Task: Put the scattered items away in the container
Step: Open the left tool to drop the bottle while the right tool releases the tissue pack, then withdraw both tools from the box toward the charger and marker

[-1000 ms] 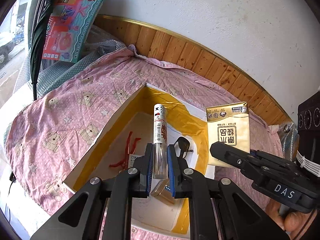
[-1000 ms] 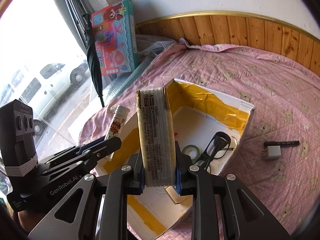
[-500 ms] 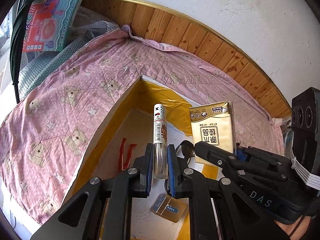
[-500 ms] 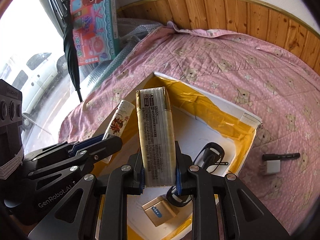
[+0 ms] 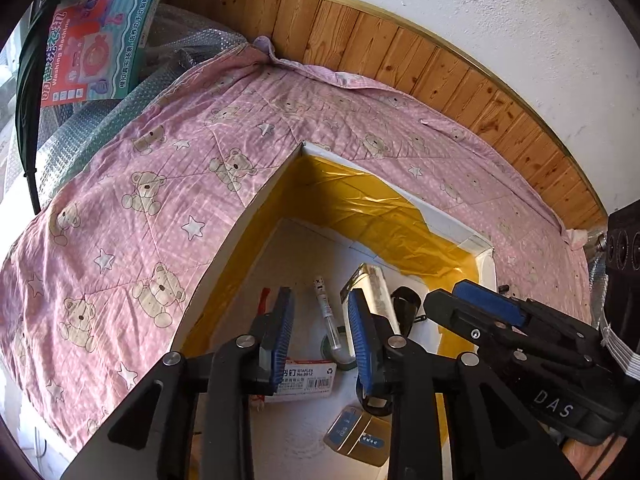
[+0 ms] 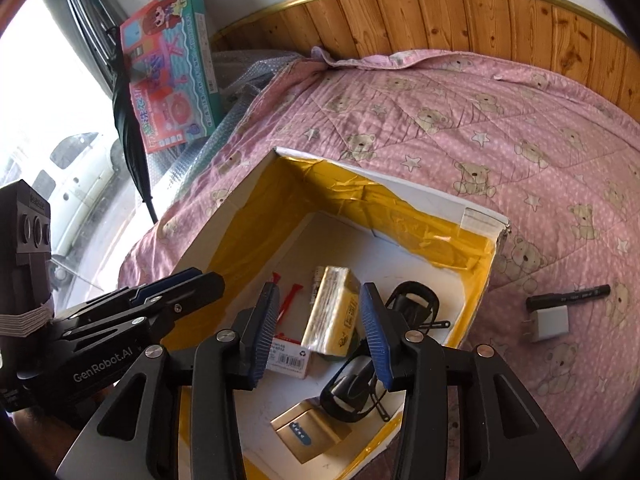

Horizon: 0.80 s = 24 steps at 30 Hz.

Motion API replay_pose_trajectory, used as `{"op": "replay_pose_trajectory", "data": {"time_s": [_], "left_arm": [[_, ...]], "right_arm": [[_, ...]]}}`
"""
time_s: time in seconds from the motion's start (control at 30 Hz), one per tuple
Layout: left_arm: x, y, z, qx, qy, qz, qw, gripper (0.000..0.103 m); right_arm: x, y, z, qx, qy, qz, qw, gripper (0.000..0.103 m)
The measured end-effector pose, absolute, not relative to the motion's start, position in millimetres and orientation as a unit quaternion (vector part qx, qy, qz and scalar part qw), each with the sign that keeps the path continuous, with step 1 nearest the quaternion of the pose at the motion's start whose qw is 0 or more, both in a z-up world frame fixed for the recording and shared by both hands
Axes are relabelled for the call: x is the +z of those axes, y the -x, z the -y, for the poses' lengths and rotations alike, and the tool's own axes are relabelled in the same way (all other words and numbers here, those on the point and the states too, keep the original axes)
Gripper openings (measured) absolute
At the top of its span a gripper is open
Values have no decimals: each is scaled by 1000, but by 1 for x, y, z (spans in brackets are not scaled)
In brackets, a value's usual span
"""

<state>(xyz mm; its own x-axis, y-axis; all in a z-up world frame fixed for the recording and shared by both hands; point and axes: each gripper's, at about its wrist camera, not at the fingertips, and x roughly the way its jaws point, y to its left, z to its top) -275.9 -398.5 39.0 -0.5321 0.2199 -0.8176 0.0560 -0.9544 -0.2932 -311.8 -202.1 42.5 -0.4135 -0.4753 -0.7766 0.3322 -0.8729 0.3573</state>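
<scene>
Progress looks decent: white cardboard box lined with yellow tape [image 6: 404, 208] already holding the gold foil packet [image 6: 332, 308], clear slim tube [image 5: 329, 316], black-framed glasses [image 6: 412, 304], staples box [image 6: 290, 354] and a red clip [image 6: 290, 296]. Left gripper [image 5: 320, 336] and right gripper [image 6: 318, 332] both spread wide, gripping nothing, hovering inside the box. Still out on the pink bear-print quilt [image 6: 500, 120]: black marker pen [image 6: 568, 298] touching a small white block [image 6: 552, 322], possibly a charger. Plenty of open quilt right of the box wall.

Bedroom: teddy-bear quilt [image 5: 168, 184], toy box [image 6: 172, 80]
</scene>
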Motion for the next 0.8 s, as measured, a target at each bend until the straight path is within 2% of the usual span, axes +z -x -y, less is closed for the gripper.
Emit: {"op": "replay_pose_trajectory", "data": {"time_s": [0.2,0.37,0.8], "left_arm": [[52,241,390,866,472,155,66,31],[62,209,386,870,461,164,65,37],[74,141,363,874,455,154,73,39]], "right_arm": [[53,280,194,-834,-474,95,266,45],[58,251,187,-834,-464,106,280,45],[56,184,159,-827,-458,125,299,45]]}}
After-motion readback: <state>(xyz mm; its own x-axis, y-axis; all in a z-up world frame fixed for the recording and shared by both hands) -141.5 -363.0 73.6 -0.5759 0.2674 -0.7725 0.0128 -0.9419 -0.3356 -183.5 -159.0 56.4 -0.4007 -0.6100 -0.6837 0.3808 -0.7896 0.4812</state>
